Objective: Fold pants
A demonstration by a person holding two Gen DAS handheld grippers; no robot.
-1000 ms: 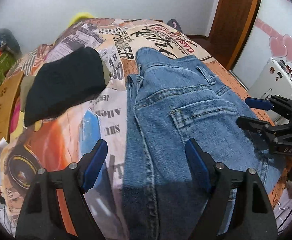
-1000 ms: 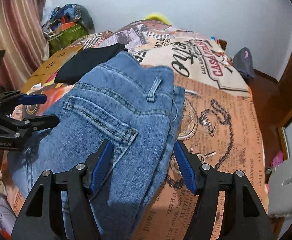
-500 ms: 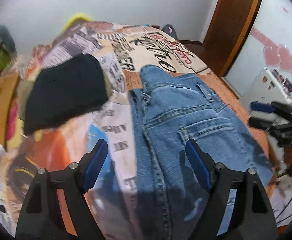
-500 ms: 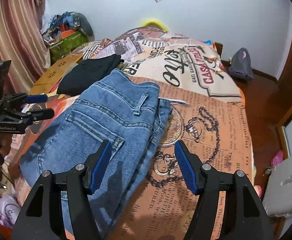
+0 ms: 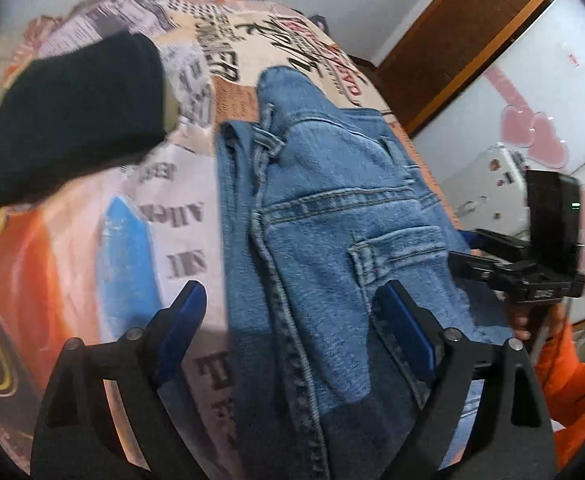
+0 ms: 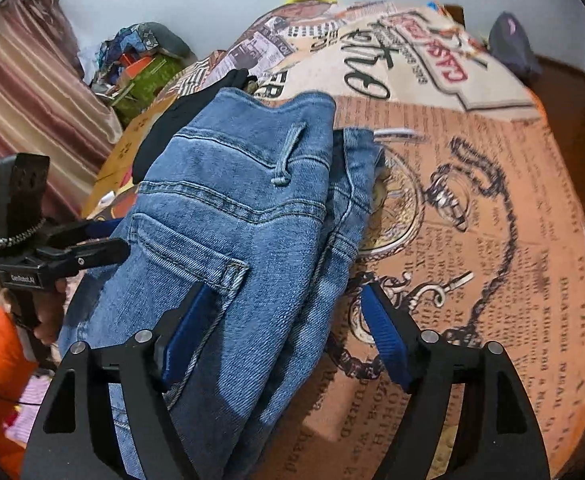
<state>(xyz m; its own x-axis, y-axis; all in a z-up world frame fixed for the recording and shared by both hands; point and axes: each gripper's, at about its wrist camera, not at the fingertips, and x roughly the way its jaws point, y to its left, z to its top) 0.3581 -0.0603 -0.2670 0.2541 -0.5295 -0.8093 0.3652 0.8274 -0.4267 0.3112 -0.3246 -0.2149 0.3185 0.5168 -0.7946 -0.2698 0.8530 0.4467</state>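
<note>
Blue denim jeans [image 5: 332, 240] lying flat on newspaper-print bedspread [image 5: 140, 240], back pocket up, just ahead of and under left hand-held gripper [image 5: 292, 320] and right hand-held gripper [image 6: 284, 320]. Jaws apart on both, nothing held. Mid-fold, likely. Next: descend, pinch near edge, fold toward waistband.

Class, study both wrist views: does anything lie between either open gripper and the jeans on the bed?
Nothing visible does. The left gripper and right gripper both open straight onto the jeans; the black garment lies off to the side.
</note>
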